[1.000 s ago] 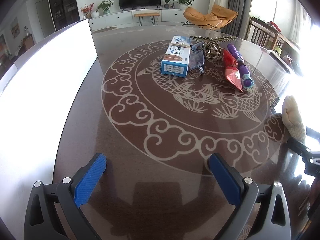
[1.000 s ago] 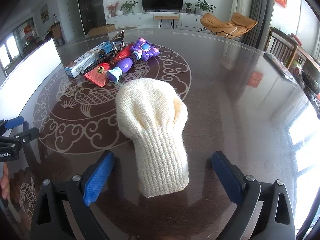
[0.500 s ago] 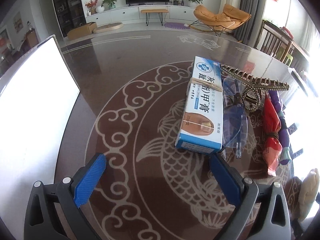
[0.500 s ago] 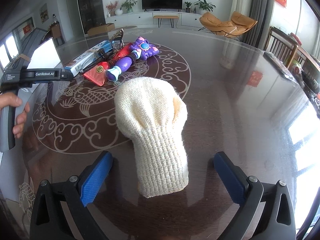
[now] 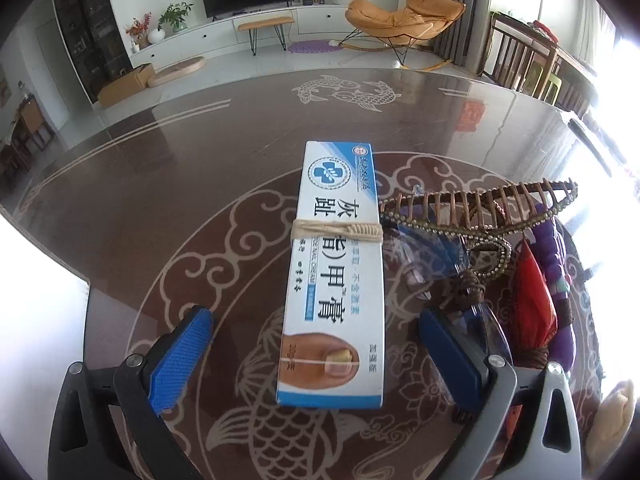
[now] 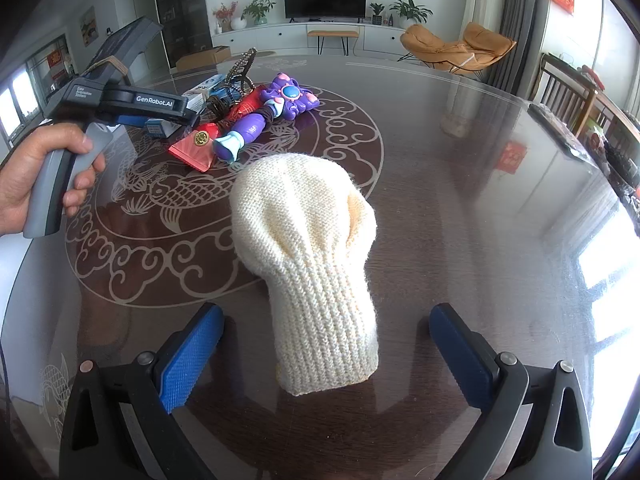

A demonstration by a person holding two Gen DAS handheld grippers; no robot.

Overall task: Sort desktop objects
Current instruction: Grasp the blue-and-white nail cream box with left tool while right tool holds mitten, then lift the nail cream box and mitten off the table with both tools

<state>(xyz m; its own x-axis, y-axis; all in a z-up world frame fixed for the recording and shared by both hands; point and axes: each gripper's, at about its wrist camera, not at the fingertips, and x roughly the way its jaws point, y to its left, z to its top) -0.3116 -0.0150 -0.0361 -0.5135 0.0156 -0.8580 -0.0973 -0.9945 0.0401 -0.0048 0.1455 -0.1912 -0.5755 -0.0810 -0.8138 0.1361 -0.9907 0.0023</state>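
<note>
Two grippers are in play, and the left gripper (image 5: pixel 316 354) is the one doing the work: you have it lined up on the cream box (image 5: pixel 334 276), which lies flat on the table (image 5: pixel 180 184) with its near end sitting between your wide-spread blue pads, neither one touching the cardboard. To do this grab well, centre the box in the gap first, since it sits nearer the right pad (image 5: pixel 450 354) than the left pad (image 5: pixel 180 354), then close evenly on the long sides so it does not skid on the glossy top. Watch the right side: the clear wrapper (image 5: pixel 432 256) and the beaded hair comb (image 5: pixel 480 204) lie just beside the box, with the red packet (image 5: pixel 532 304) and purple toy (image 5: pixel 558 248) beyond, and a pad could easily snag them. The rubber band (image 5: pixel 336 230) around the middle of the box should stay clear of your pads. Your right gripper (image 6: pixel 324 360) hangs wide open and holds nothing, with the cuff of the knitted glove (image 6: pixel 308 248) between its pads but untouched; leave it parked there, well apart from the pile, so both tools do not crowd each other
</note>
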